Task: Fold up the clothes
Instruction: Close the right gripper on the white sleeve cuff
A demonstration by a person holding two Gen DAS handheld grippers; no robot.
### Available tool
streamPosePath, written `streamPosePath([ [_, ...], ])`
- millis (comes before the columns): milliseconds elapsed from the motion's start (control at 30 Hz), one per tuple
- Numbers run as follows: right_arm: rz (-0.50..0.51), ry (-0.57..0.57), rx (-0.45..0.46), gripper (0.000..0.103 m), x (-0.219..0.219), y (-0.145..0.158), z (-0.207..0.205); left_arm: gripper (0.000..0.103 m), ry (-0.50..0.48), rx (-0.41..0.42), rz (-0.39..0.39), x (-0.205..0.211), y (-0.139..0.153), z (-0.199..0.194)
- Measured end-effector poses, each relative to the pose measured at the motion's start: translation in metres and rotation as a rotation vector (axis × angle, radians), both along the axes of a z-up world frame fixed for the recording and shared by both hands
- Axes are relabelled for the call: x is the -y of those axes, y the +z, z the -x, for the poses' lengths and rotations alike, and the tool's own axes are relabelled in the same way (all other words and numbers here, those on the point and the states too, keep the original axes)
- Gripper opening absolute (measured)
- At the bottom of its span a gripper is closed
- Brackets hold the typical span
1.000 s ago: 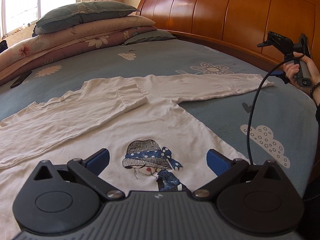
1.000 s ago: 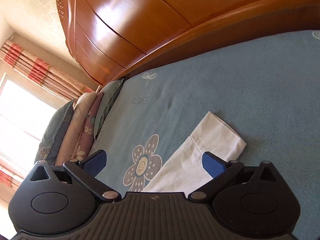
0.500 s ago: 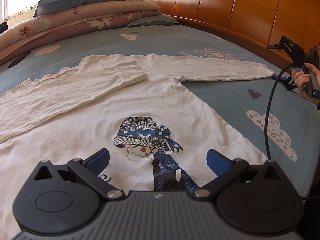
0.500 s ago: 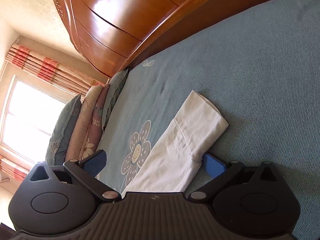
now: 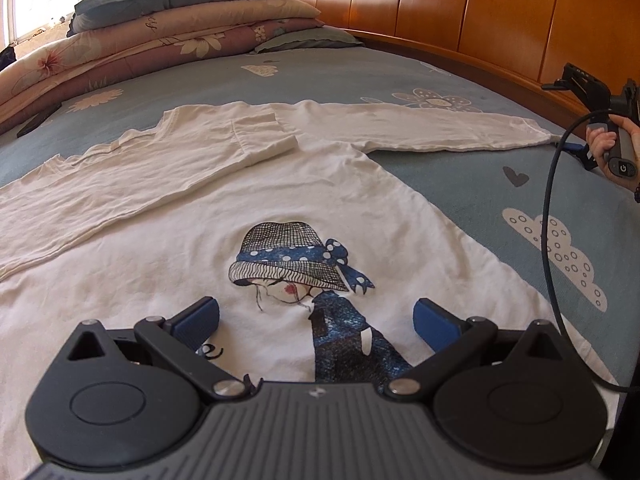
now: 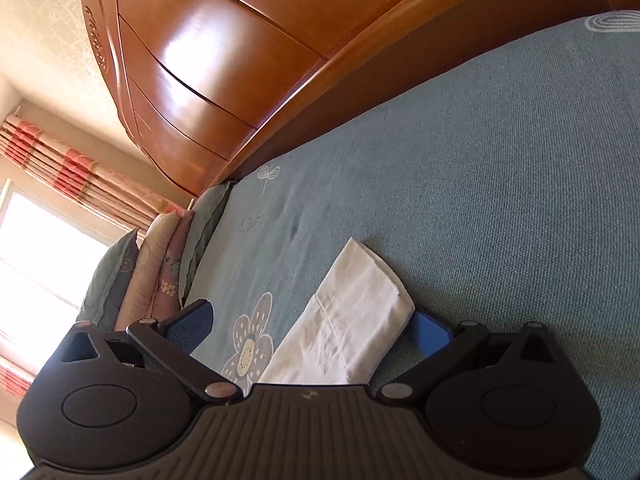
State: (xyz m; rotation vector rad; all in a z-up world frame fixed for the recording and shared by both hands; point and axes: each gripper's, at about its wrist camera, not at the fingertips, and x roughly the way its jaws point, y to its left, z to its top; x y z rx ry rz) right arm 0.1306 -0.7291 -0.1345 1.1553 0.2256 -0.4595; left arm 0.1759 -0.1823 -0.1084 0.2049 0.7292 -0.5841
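We have the white shirt (image 5: 168, 248) spread face up on the blue bedsheet (image 5: 500, 152), its 1 sleeve already laid across the chest and the other sleeve (image 5: 420, 128) stretched out flat toward the wooden headboard (image 5: 460, 20). Our right gripper (image 6: 310, 326) sits with its jaws spread around the cuff (image 6: 360, 288), 1 blue finger (image 6: 430, 330) tucked at the cuff's edge, nothing clamped yet. Our left gripper (image 5: 316, 322) hovers released over the printed girl (image 5: 296, 264), holding nothing. The risk, as we judge it, is a thin bite: if we close on only the top layer of the cuff, the sleeve could slip out mid-fold or drag crooked. We could also pinch the sheet along with the cloth, pulling it up. With the left idle, the body may shift as the sleeve is drawn over.
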Motion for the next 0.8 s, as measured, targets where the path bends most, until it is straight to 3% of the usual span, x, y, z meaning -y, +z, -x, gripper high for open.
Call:
streamPosePath([
  [233, -0.104, 0.194, 0.152, 0.103, 0.009, -0.008, -0.003, 0.102, 0.007, 0.001, 0.012, 0.000, -0.001, -0.002],
  [333, -0.082, 0.211, 0.085, 0.101, 0.005, -0.005, -0.010, 0.102, 0.006, 0.011, 0.002, 0.001, -0.002, -0.001],
  [467, 0.065, 0.210, -0.063, 0.093, -0.009, 0.006, -0.025, 0.102, 0.005, 0.011, 0.004, 0.001, -0.002, -0.001],
  [600, 0.142, 0.224, -0.099, 0.093, -0.016, 0.009, -0.031, 0.102, -0.002, 0.011, 0.009, -0.001, -0.003, -0.002],
  [633, 0.148, 0.223, -0.113, 0.089, -0.016, 0.009, -0.031, 0.102, -0.004, 0.013, 0.008, -0.001, -0.003, -0.002],
  [800, 0.150, 0.194, -0.188, 0.053, -0.013, 0.008, -0.026, 0.102, 0.003, 0.010, 0.011, -0.001, -0.002, -0.003],
])
